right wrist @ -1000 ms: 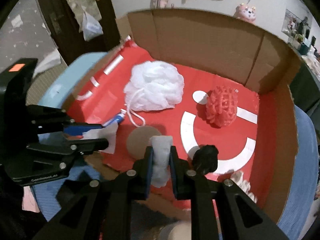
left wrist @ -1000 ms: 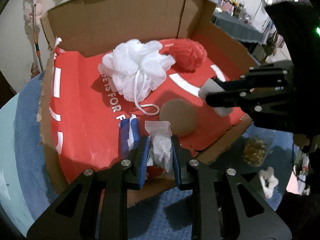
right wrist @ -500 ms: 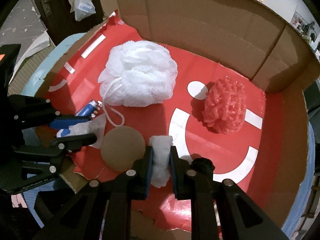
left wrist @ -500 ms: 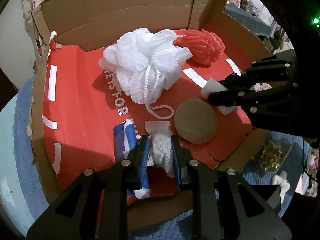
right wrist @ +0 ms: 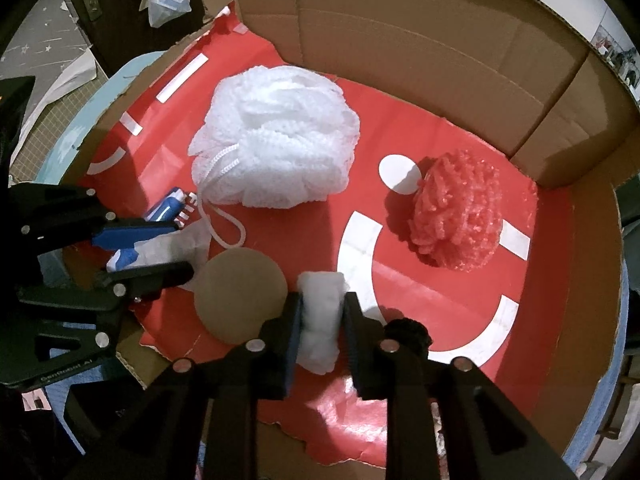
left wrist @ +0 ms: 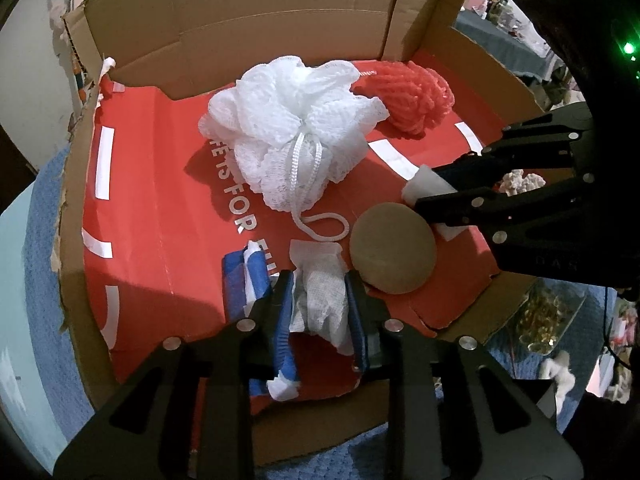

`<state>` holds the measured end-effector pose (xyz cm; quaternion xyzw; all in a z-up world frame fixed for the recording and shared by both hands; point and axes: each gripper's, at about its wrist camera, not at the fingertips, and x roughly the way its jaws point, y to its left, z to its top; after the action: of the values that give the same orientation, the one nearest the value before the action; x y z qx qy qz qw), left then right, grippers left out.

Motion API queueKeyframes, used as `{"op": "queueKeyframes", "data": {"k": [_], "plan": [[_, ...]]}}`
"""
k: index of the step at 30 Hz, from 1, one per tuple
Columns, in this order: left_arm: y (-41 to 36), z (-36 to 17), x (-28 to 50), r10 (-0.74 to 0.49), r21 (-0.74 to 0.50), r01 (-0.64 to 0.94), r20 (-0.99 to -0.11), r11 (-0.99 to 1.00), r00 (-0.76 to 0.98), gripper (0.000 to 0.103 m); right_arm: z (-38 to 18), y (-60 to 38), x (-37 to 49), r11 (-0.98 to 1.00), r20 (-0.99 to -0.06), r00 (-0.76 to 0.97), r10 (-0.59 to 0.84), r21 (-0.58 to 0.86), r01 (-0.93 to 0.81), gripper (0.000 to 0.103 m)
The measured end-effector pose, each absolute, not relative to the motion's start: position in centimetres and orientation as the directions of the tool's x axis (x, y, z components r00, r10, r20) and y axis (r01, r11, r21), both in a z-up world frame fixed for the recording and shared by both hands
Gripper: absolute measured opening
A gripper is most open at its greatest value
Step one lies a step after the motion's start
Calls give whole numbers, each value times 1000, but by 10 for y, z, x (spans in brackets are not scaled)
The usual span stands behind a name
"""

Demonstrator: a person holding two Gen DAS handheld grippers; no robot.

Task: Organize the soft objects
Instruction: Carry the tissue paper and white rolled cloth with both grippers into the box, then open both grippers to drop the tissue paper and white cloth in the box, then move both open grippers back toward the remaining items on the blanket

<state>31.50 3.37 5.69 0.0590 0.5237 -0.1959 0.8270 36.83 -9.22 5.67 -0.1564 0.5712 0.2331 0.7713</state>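
A cardboard box [left wrist: 240, 40] with a red printed lining holds a white mesh bath puff [left wrist: 296, 148], a red puff [left wrist: 412, 96] and a round tan sponge [left wrist: 394, 248]. My left gripper [left wrist: 320, 280] hangs low over the box's near edge. Its jaws are opening, and a crumpled white gauze cloth [left wrist: 320, 304] still touches both pads. A blue-and-white piece [left wrist: 240, 276] lies just left of it. To the right of the tan sponge [right wrist: 240, 296], my right gripper [right wrist: 322, 298] is also opening its jaws, with a white cotton wad [right wrist: 320, 320] still filling the gap between the pads.
A small black object [right wrist: 408, 330] lies on the red lining beside my right fingers. The box stands on a blue mat [left wrist: 40, 240]. Outside its right wall are a clear bag of yellowish bits [left wrist: 544, 320] and a small white fluffy item [left wrist: 560, 372].
Both grippers have come down and forward into the box with their white pieces, ending beside the tan sponge. Their jaws now stand slightly wider.
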Motion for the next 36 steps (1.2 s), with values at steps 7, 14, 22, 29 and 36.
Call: {"op": "queueKeyframes", "data": {"k": [7, 14, 22, 29, 36], "plan": [[30, 62, 310, -265, -96, 393, -876, 915, 402, 64, 56, -89, 376, 844, -955, 244, 171, 15, -536, 36], [29, 72, 306, -276, -105, 390, -867, 915, 414, 64, 69, -92, 373, 839, -943, 269, 195, 19, -543, 49], [34, 95, 286, -289, -103, 383, -835, 918, 468, 70, 103, -100, 350, 845, -911, 342, 228, 10, -535, 64], [33, 127, 249, -311, -105, 371, -772, 923, 554, 75, 141, -123, 315, 858, -859, 426, 282, 27, -513, 77], [34, 155, 204, -328, -108, 356, -690, 928, 645, 79, 178, -143, 267, 875, -791, 523, 318, 33, -483, 90]]}}
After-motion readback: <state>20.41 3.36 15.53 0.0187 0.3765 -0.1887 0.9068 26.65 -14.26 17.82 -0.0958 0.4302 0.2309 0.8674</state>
